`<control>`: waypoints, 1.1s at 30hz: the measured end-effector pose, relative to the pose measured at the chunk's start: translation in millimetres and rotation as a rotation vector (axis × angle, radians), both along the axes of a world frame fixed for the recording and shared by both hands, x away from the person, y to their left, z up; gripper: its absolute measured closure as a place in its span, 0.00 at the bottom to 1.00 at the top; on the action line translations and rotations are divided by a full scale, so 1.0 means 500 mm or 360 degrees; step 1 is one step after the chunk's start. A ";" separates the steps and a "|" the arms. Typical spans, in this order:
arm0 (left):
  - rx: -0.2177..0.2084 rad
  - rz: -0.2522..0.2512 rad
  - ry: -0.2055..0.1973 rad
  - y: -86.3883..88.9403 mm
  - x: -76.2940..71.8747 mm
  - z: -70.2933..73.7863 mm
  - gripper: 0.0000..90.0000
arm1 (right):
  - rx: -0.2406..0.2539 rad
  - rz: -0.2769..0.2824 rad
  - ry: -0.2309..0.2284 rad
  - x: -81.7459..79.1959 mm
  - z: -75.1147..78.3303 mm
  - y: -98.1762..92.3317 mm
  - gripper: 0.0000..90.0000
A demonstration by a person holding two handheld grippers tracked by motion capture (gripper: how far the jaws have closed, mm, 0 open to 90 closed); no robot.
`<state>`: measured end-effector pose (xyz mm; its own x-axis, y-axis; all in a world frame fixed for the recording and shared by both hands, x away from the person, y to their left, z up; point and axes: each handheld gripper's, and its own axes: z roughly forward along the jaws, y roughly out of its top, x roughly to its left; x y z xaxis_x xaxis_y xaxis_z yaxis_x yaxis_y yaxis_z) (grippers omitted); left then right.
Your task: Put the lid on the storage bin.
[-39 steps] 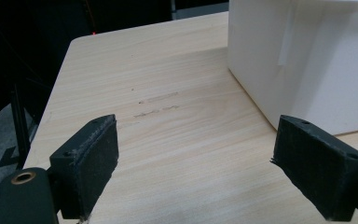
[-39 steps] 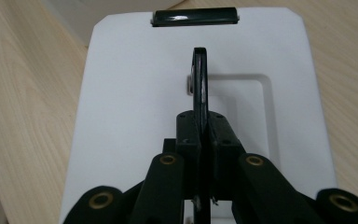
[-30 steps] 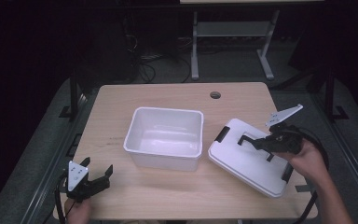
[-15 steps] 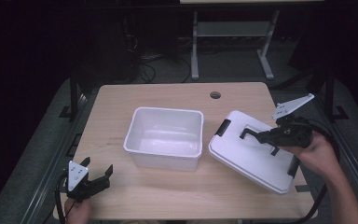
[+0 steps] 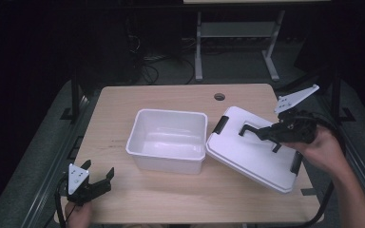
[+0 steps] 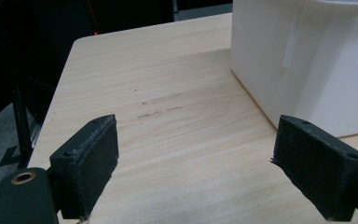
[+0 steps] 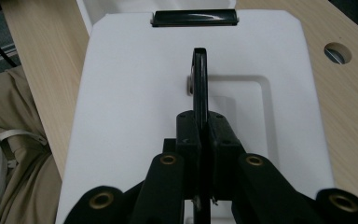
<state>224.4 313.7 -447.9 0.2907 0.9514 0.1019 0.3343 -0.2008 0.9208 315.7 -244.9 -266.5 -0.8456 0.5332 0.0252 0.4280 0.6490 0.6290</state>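
We have the right tongs (image 5: 259,133) clamped on the black handle (image 7: 199,79) at the middle of the white lid (image 5: 254,159), pads pressed together on it in the right gripper view. The lid sits tilted near the right edge of the surface (image 5: 171,95), its left end touching or just beside the right rim of the open white bin (image 5: 167,138), right end lifted higher under our hand; whether that left end rests on the rim we cannot tell. The bin stands at the middle of the surface, open side up, nothing inside as far as we see. The relation that matters: the bin lies to the left of the held lid, and the lid's long axis runs roughly left-right, skewed toward the near right corner, so it likely needs shifting left and squaring to the bin's rim. The left tongs (image 5: 96,179) sit near the front left corner, jaws apart, holding nothing, with the bin wall ahead in the left gripper view (image 6: 307,65). The right hand is the nearer one for the placing.
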 end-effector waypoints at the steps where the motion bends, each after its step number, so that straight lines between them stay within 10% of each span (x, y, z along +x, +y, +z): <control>1: 0.0001 0.0000 0.0001 0.000 0.000 0.000 0.14 | 0.0000 0.0009 0.0002 0.002 0.003 0.005 0.94; 33: -0.0005 -0.0006 -0.0005 0.000 0.000 0.001 0.14 | 0.0016 0.0242 -0.0005 0.048 0.034 0.160 0.94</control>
